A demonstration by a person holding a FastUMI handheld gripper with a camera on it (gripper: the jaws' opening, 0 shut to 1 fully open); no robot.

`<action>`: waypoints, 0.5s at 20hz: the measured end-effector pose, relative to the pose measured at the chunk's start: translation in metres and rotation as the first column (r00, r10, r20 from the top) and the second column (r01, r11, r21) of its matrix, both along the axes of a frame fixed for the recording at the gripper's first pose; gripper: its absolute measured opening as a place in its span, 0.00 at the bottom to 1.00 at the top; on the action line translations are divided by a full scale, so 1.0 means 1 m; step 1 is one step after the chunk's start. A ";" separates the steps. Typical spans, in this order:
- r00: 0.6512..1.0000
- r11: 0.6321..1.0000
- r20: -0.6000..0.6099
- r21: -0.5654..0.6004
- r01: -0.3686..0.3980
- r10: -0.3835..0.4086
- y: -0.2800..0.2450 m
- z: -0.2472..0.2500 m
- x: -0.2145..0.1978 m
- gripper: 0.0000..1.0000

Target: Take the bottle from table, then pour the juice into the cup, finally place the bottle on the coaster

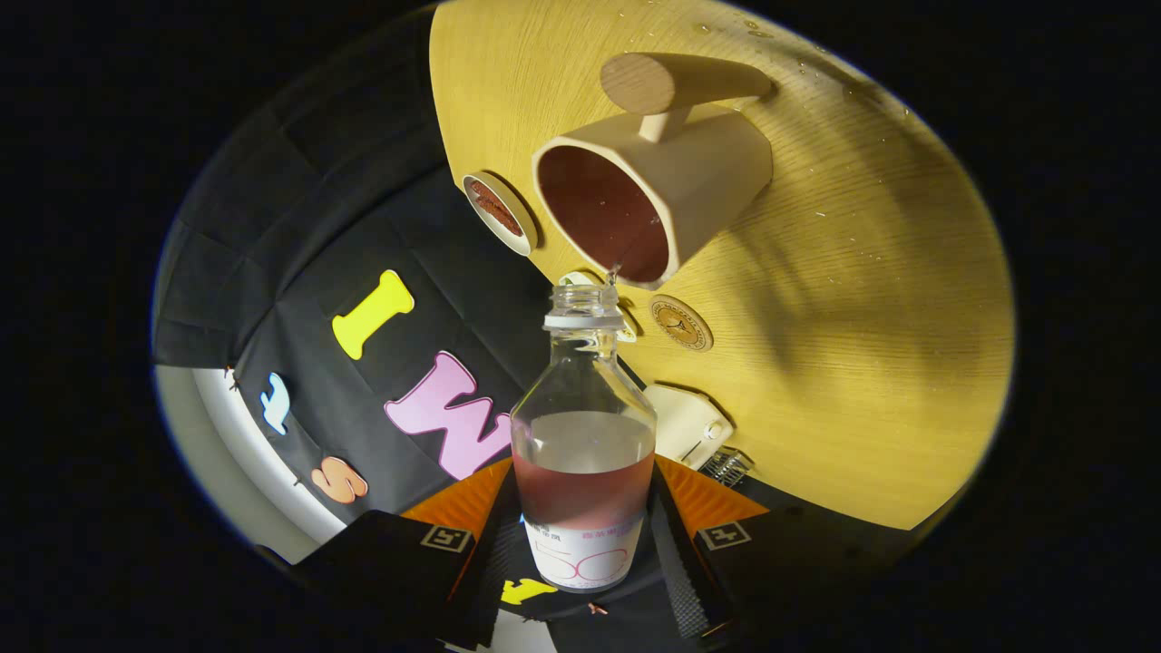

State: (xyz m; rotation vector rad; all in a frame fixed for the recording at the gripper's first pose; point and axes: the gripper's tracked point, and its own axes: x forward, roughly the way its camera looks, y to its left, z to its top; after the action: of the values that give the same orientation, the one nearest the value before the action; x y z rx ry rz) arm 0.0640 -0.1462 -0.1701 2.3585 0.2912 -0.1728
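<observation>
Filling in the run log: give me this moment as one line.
phase: pouring | gripper: shut on bottle | bottle: uncapped, tilted, mouth at cup rim | cup: holds juice | coaster: bare, beside cup

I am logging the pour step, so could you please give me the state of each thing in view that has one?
bottle: uncapped, about half full of reddish juice, tipped towards the cup, held between the jaws.
cup: on the wooden table, reddish juice inside, mouth just beyond the bottle's neck.
coaster: bare, flat on the table beside the cup.
small round dish: holds something reddish brown.
gripper: jaws shut on the bottle.
</observation>
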 end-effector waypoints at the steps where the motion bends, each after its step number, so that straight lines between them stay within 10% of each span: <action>1: 1.000 1.000 -0.009 0.007 0.005 -0.005 -0.001 -0.001 0.001 0.75; 10: 0.999 0.999 -0.033 0.037 0.040 -0.039 -0.019 -0.003 0.015 0.75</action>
State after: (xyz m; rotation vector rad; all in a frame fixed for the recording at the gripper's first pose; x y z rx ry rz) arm 0.0786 -0.1649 -0.1729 2.4014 0.2658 -0.2256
